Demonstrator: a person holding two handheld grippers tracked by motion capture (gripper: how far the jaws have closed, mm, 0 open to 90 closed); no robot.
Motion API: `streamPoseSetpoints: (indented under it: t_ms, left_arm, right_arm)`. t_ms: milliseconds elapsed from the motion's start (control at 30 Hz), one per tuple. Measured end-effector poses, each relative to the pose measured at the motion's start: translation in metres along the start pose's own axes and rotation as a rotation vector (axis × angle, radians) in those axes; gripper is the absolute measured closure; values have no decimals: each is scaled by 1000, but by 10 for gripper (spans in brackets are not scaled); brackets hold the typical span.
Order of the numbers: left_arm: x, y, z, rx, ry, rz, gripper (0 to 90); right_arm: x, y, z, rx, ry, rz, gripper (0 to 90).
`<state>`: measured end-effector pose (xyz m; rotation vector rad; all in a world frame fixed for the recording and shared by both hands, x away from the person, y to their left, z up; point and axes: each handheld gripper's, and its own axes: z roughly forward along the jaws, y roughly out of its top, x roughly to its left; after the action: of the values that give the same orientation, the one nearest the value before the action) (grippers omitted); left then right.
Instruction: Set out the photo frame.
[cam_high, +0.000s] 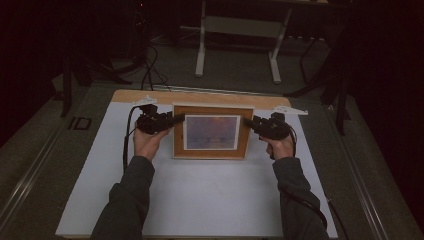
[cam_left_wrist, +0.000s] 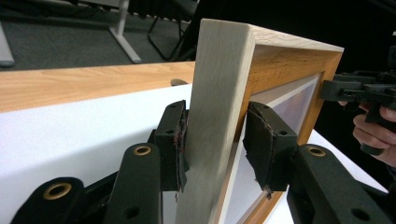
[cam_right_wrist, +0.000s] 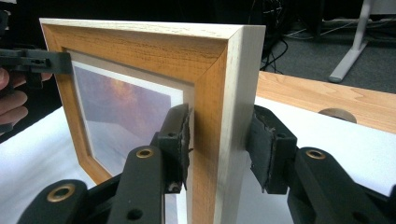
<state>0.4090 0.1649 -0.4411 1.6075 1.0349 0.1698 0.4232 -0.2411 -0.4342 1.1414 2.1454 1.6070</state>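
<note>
A wooden picture frame (cam_high: 210, 150) with a sunset-coloured print stands upright near the back of the white table top (cam_high: 200, 200). My left gripper (cam_high: 177, 119) is shut on the frame's left side, one pad on the back and one on the front (cam_left_wrist: 217, 135). My right gripper (cam_high: 247, 122) is shut on the frame's right side in the same way (cam_right_wrist: 219, 140). The pale outer edge of the frame (cam_left_wrist: 219, 93) runs up between the left jaws. In the left gripper view the right gripper (cam_left_wrist: 355, 91) shows at the far side; the right gripper view shows the left gripper (cam_right_wrist: 32, 63).
A bare wooden strip (cam_high: 200, 96) runs along the table's back edge, with a round cable hole (cam_right_wrist: 336, 114) in it. Beyond it stands a white table leg frame (cam_high: 240, 45), and cables (cam_high: 150, 70) lie on the dark floor.
</note>
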Motion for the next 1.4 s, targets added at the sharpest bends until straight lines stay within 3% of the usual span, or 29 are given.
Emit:
streamPoseSetpoints:
  t_ms: [733,933,1267,1400]
  left_arm:
    - [9,-12,-1,32,-70,-111,583]
    - [6,-11,-2,50,-77,-104,578]
    - [5,-10,-2,58,-84,-131,557]
    - [3,-11,-1,61,-74,-120,545]
  right_arm:
    - [9,-11,-8,1,9,8,623]
    - [9,-16,-10,9,9,15,624]
    - [7,-17,-11,7,14,14,622]
    - [7,-18,-10,7,16,16,616]
